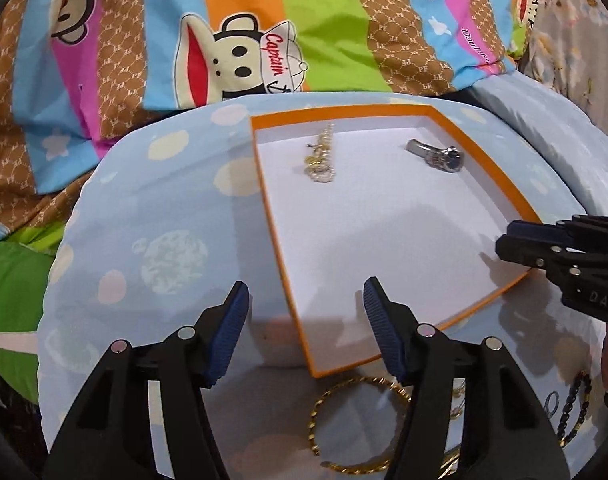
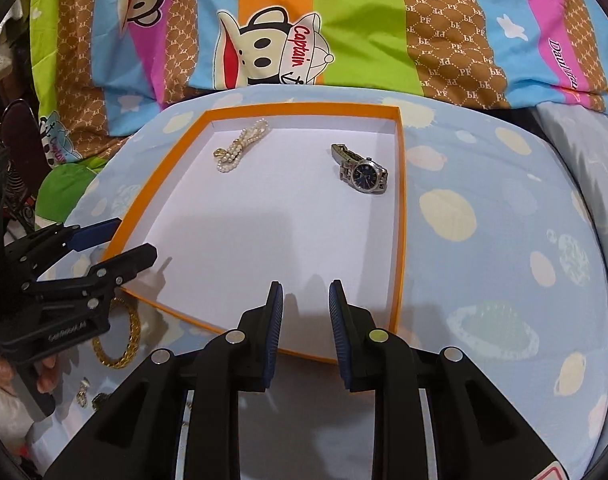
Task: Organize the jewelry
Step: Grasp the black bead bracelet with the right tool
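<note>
An orange-rimmed tray (image 1: 272,236) (image 2: 402,216) with a white floor lies on a light blue cushion. In it lie a pearl bracelet (image 1: 322,158) (image 2: 240,146) at the far left and a silver watch with a dark dial (image 1: 440,154) (image 2: 362,170) at the far right. A gold chain bangle (image 1: 324,408) (image 2: 122,336) lies on the cushion just outside the tray's near corner. My left gripper (image 1: 306,308) (image 2: 116,246) is open and empty above that corner and the bangle. My right gripper (image 2: 306,304) (image 1: 508,240) is open and empty over the tray's near edge.
A dark bead bracelet (image 1: 576,404) and small earrings (image 2: 84,396) lie on the cushion near the bangle. A striped cartoon bedsheet (image 1: 224,32) rises behind the cushion. A second pale blue pillow (image 2: 584,148) lies at the right.
</note>
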The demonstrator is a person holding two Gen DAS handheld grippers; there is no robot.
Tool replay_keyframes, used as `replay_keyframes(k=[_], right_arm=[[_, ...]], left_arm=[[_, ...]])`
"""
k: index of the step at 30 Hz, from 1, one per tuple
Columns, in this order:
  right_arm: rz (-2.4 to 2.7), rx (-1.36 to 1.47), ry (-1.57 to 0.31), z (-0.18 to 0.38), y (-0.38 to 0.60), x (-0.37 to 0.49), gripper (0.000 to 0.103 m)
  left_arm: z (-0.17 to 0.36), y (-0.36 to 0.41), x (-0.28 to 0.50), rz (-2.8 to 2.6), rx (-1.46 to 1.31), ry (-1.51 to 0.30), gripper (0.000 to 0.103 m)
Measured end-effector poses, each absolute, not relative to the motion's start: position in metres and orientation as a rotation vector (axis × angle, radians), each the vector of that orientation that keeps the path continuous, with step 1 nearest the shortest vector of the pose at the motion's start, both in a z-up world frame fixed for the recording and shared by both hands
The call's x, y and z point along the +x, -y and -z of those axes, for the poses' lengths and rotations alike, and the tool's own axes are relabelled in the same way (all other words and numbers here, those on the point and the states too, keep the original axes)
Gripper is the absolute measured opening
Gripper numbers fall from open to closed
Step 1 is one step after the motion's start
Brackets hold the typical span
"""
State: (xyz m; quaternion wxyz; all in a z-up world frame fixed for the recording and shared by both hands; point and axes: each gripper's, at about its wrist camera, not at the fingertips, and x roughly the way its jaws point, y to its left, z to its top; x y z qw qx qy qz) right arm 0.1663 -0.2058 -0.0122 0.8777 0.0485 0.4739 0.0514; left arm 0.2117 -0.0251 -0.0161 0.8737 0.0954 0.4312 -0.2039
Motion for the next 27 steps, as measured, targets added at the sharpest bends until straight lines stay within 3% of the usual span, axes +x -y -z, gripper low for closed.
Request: replay_keyframes(k=[11, 16, 21, 27], right_arm=[[-0.069, 0.131, -0.906, -0.002, 0.198, 0.136, 0.024], [-0.043, 0.139, -0.789, -0.033, 0.198, 0.086, 0.024], [0.012, 0.175, -0.794, -0.024, 0.202, 0.018, 0.039], [0.097, 0.224, -0.813, -0.003, 0.203, -0.034, 0.063]], left_arm=[[0.009, 0.010, 0.199, 0.450, 0.148, -0.872, 0.057], [-0.015, -0.013, 0.180, 0.459, 0.066, -0.837, 0.065], [-0.020, -0.029, 0.140, 0.443, 0.034, -0.820, 0.086], [0.005, -0.023, 0.112, 0.411, 0.034, -0.870, 0.093]])
